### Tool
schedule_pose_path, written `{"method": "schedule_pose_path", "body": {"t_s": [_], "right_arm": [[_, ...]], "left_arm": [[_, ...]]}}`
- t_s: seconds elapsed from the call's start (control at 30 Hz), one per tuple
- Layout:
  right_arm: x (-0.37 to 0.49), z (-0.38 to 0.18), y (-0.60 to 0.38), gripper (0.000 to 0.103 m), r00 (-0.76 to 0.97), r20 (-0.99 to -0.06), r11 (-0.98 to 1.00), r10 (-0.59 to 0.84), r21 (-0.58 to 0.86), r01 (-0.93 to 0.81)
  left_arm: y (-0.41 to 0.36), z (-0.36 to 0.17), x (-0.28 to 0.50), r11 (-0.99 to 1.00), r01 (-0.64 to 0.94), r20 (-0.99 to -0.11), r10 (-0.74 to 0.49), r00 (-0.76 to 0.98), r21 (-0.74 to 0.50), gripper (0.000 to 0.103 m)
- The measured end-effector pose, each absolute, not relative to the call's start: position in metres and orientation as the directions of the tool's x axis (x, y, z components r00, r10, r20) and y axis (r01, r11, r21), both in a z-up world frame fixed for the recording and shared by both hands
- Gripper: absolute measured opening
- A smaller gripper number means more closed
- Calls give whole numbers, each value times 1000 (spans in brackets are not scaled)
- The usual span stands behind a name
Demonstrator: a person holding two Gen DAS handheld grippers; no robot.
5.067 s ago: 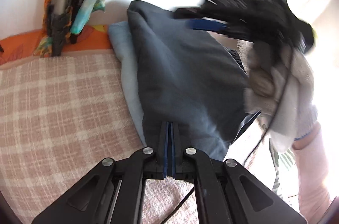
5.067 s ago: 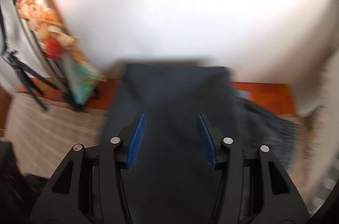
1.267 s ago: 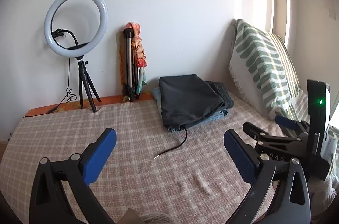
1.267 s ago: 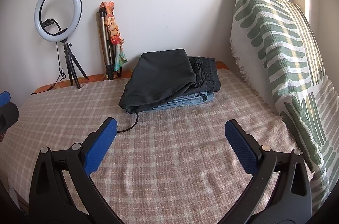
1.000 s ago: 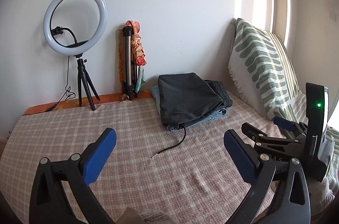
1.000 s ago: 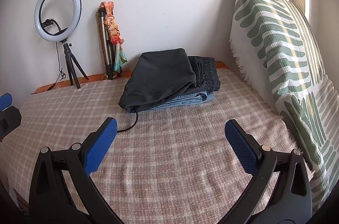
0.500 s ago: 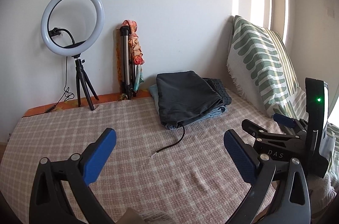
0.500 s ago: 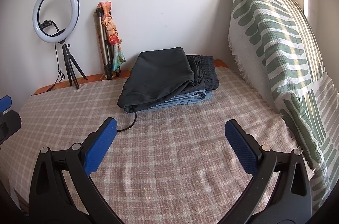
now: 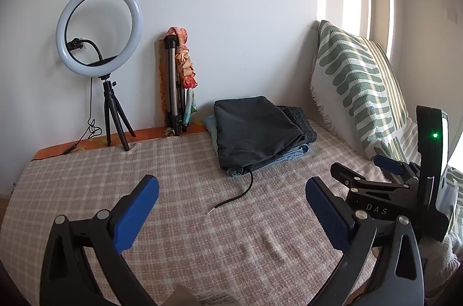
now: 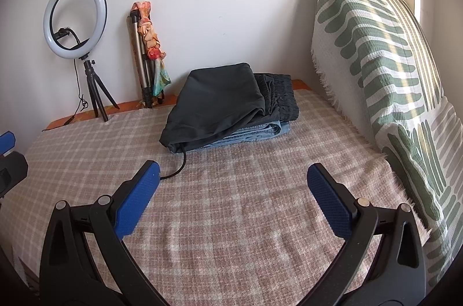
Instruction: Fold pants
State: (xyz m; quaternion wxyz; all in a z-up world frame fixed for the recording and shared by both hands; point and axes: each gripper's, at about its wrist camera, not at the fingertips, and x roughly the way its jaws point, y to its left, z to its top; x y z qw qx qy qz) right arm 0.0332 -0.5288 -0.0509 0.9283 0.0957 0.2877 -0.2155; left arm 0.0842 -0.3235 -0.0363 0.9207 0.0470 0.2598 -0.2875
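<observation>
Folded dark grey pants (image 9: 254,132) (image 10: 217,106) top a pile at the far end of the checked bed cover, over folded light blue jeans (image 10: 260,130) and a dark knit garment (image 10: 282,97). A black drawstring (image 9: 240,194) trails from the pants toward me. My left gripper (image 9: 231,200) hangs open and empty well back from the pile. Just as wide open and empty is my right gripper (image 10: 233,196), which also shows from the side in the left wrist view (image 9: 385,175).
A ring light on a small tripod (image 9: 99,31) and a folded tripod with a colourful cloth (image 9: 178,83) stand against the back wall. A green-patterned pillow (image 10: 370,51) leans along the right side. The checked cover (image 10: 231,219) spreads between me and the pile.
Five seconds ago the left gripper was shut on the dark pants over the pile. Both grippers have since drawn back, wide open; in the last second the views have drifted only slightly.
</observation>
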Motion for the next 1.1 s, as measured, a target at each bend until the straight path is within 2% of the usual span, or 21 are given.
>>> {"method": "schedule_pose_path", "body": {"t_s": [1.1], "right_arm": [[33, -54, -529, 103, 738, -583, 887, -340, 62, 458]], "left_arm": [[-323, -42, 86, 828, 559, -516, -501, 694, -53, 102]]}}
